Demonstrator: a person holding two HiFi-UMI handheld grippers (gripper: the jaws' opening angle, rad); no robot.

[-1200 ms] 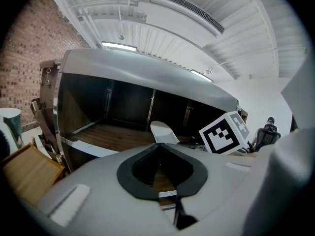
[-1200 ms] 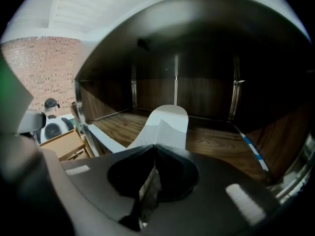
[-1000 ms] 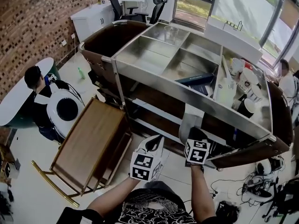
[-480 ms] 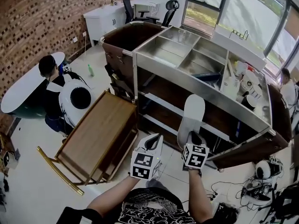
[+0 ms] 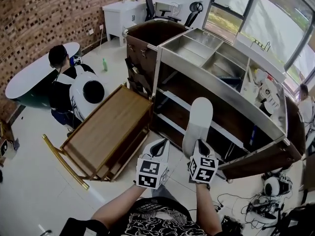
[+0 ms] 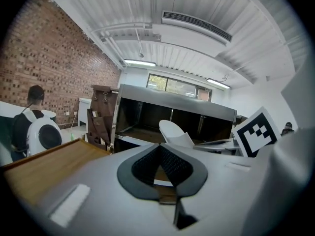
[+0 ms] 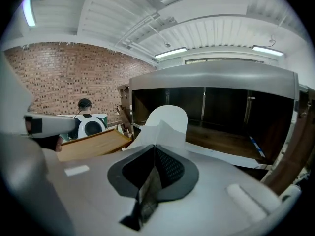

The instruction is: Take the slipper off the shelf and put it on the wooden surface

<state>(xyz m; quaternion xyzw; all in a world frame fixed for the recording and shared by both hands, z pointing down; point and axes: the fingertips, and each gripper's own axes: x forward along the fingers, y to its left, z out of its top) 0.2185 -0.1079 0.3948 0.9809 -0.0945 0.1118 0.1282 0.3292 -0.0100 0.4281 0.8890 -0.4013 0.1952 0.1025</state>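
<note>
A white slipper [image 5: 198, 123] sticks up from my right gripper [image 5: 199, 151], which is shut on its heel end; it hangs in the air in front of the shelf unit [image 5: 216, 107]. In the right gripper view the slipper [image 7: 162, 127] rises just past the closed jaws. My left gripper [image 5: 156, 154] is shut with nothing in it, just left of the right one. The wooden surface [image 5: 106, 129], a tilted tabletop, lies to the left of both grippers. In the left gripper view the slipper [image 6: 173, 132] and the wooden surface [image 6: 44, 168] both show.
The shelf unit has a steel top with compartments [image 5: 211, 53] and cups [image 5: 268, 90] at the right. A person with a white backpack [image 5: 81, 90] sits beyond the wooden surface by a round table [image 5: 34, 77]. Cables [image 5: 261, 205] lie on the floor at lower right.
The slipper has come out of the shelf and now stands clear in front of it, still in my right gripper. The view has swung left toward the wooden surface.
</note>
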